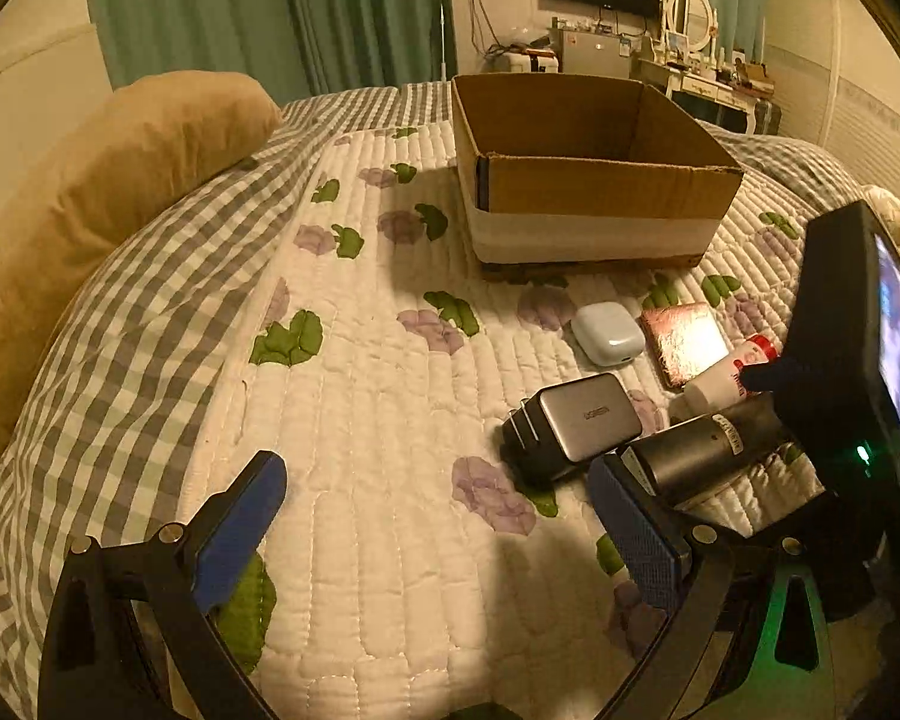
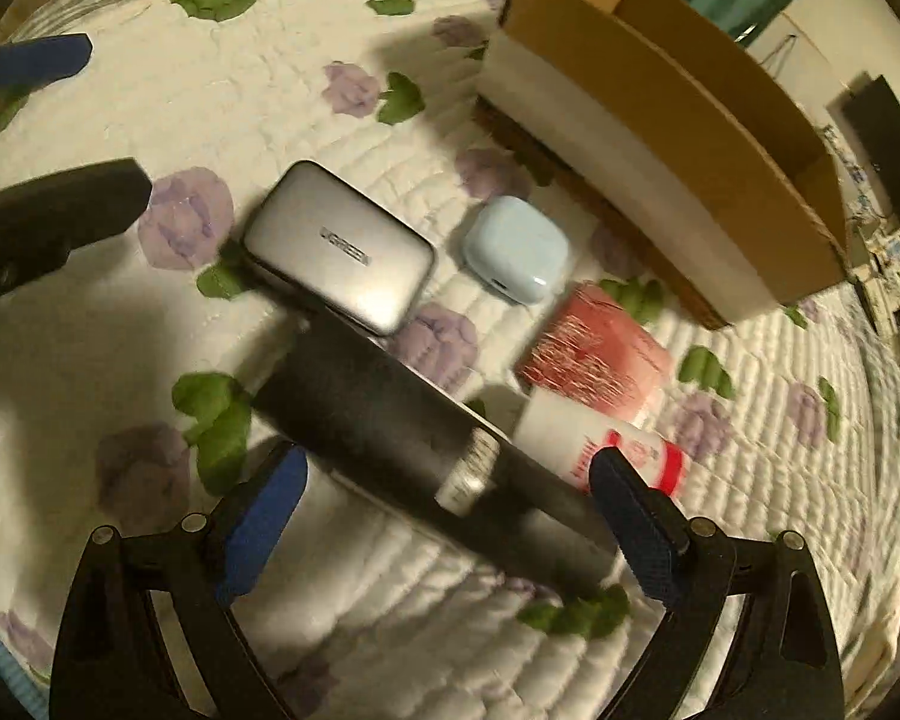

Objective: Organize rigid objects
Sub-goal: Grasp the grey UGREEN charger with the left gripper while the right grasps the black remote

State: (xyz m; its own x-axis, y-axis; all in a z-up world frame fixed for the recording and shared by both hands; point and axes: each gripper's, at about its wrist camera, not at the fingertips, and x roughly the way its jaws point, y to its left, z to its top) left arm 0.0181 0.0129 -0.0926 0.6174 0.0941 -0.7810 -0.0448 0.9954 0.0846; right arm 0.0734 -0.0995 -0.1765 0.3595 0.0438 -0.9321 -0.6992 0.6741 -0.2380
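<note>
Dark cylinder lies slantwise right between the right gripper's spread fingers, long axis crossing the gap, while the left gripper hangs open alongside.

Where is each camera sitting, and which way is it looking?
Left wrist: sits on the left gripper, low over the quilt, looking across the bed at the cardboard box; its open blue fingers show.
Right wrist: sits on the right gripper, looking down at the dark cylinder between its open fingers.
Both see the charger, earbud case and box.
</note>
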